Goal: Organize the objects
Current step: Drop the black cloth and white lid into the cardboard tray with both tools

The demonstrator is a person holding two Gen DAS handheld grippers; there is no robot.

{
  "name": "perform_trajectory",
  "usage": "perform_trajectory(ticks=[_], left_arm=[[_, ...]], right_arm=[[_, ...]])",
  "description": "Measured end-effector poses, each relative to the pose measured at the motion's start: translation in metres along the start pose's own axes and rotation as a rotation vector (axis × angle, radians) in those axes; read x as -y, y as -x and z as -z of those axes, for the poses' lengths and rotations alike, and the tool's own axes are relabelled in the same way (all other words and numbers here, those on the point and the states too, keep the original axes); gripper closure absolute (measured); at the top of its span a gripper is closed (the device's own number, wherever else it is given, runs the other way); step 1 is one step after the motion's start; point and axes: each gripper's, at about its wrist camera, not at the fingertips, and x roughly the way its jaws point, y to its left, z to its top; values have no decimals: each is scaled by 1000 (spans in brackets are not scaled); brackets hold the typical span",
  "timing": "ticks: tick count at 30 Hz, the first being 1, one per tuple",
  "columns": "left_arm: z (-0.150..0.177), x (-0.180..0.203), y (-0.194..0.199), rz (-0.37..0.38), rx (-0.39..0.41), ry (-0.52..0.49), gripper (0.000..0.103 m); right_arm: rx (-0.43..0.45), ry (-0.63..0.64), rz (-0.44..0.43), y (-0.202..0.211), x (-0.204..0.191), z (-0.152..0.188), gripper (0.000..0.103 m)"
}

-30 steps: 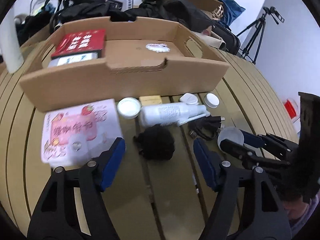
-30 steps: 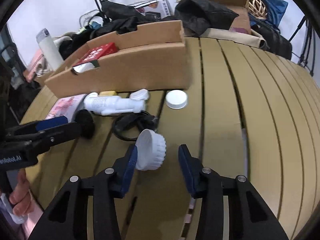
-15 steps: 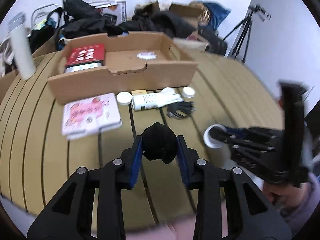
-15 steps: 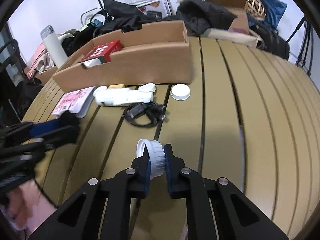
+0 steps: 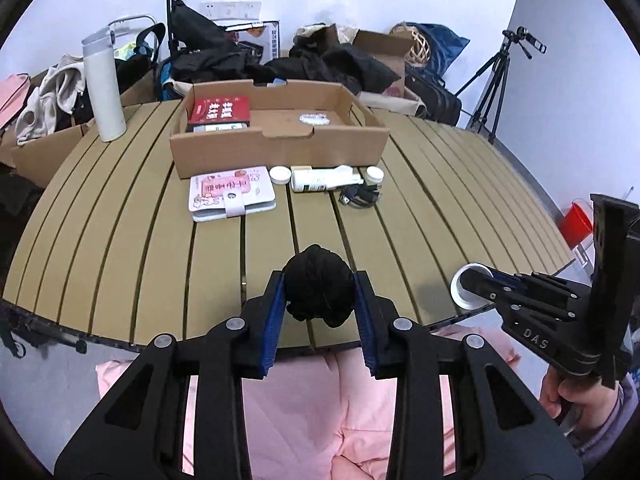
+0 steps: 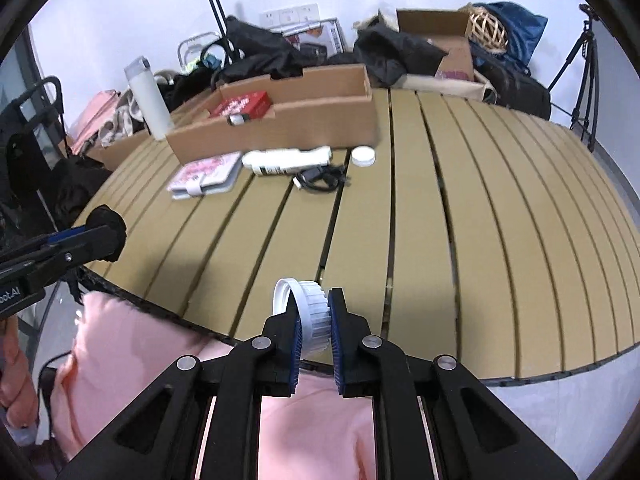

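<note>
A person in a pink garment is holding two grippers above the near edge of a slatted table (image 5: pixel 120 240). The left gripper (image 5: pixel 319 300) is clamping a black fuzzy ball (image 5: pixel 318 294) between its blue pads, while the right gripper (image 6: pixel 313 322) is pinching a ribbed white cap (image 6: pixel 310 316) by its sides; both items are hanging clear of the tabletop. The step in hand appears to be the carry: two pieces picked up, neither yet put away. The next move is likely calling for a reach across the table to the cardboard tray (image 5: pixel 280 148), releasing each item over its low front wall. Farther out, a pink wallet (image 5: pixel 232 194), a white bottle (image 5: pixel 326 178) lying on its side, two small white lids, one at (image 5: pixel 280 175), and a tangled black cable (image 5: pixel 360 198) are waiting just before the tray. Inside the tray, a red box (image 5: pixel 220 110) is sitting at the left with a silvery item just in front, and a round white sticker or lid (image 5: pixel 315 119) lies near the middle. A white flask (image 5: pixel 103 88) is standing upright beyond, left of the tray.
</note>
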Motion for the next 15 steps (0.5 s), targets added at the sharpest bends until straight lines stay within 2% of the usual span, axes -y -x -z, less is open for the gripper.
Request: perform_trajectory(ticks=[4, 8, 12, 15], left_arm=[[-1, -8, 10, 11, 8, 34, 73], [-17, -17, 19, 28, 34, 48, 73], [-54, -30, 23, 48, 84, 50, 73], [-89, -41, 13, 52, 74, 54, 73]], right_arm=[[10, -60, -122, 21, -1, -12, 89], [42, -37, -159, 31, -11, -29, 89], [55, 9, -166, 22, -17, -60, 89], [51, 14, -193, 10, -14, -85, 89]])
